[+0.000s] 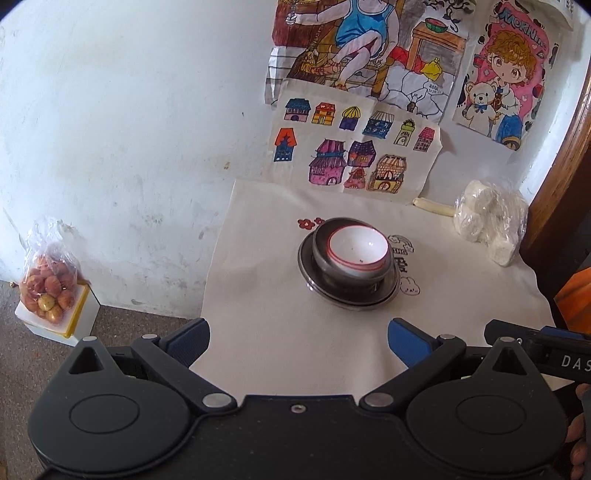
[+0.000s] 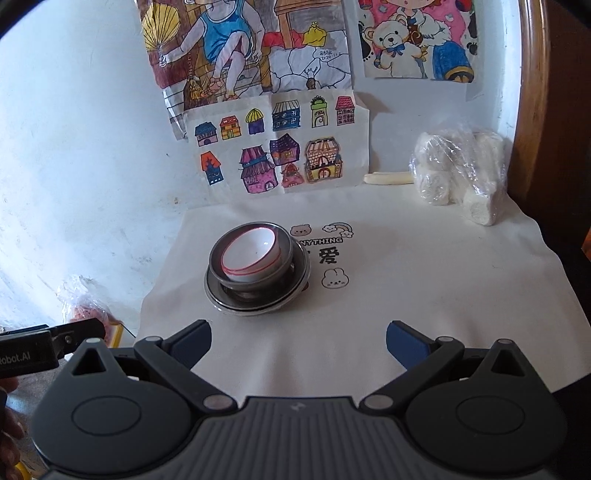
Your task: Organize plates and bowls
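Ahead of our blue-padded jaws we see a white bowl [image 1: 358, 246] with red rim lines, nested in a grey metal bowl [image 1: 352, 267] on a dark steel plate [image 1: 347, 291]. The cream cloth [image 2: 406, 295] under them carries black lettering, a rainbow and little bears. Off left, a bag of orange-red fruit [image 1: 48, 288].

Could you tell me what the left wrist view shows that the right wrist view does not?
Only the left wrist view shows the fruit bag clearly, on its white box; in the right view it is mostly hidden. Only the right view shows the cloth's print unobstructed and the fan drawing. Both share the white bowl nested in a steel bowl on steel plates, the wrapped white bundle, and open, empty grippers: left, right.
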Tool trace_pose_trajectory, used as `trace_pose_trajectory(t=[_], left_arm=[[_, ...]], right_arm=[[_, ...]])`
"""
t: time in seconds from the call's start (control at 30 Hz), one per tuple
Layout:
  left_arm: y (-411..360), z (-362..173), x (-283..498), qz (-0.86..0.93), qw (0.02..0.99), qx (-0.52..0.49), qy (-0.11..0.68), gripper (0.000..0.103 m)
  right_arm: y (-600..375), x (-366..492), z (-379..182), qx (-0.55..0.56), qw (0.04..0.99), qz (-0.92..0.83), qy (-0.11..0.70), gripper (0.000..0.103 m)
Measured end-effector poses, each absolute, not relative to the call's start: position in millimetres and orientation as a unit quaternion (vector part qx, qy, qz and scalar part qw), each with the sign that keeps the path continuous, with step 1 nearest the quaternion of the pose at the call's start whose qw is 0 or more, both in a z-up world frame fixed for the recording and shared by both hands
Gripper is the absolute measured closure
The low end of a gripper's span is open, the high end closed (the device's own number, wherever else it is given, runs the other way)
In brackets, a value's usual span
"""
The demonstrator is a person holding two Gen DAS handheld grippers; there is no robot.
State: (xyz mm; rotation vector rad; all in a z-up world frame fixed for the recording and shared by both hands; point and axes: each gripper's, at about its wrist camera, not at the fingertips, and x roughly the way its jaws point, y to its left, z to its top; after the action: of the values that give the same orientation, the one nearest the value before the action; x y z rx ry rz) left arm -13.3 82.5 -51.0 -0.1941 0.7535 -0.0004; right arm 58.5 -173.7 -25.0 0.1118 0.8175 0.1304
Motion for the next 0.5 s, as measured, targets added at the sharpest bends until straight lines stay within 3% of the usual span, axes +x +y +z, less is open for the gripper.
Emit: trace_pose_trajectory(t=[0.5], left_arm=[[90.0, -70.3, -33.9, -0.014, 0.913, -0.094, 0.397, 0.001]], right_arm=[[-157.2, 34.7, -33.4, 0.035, 0.903, 0.069, 0.423, 0.0]])
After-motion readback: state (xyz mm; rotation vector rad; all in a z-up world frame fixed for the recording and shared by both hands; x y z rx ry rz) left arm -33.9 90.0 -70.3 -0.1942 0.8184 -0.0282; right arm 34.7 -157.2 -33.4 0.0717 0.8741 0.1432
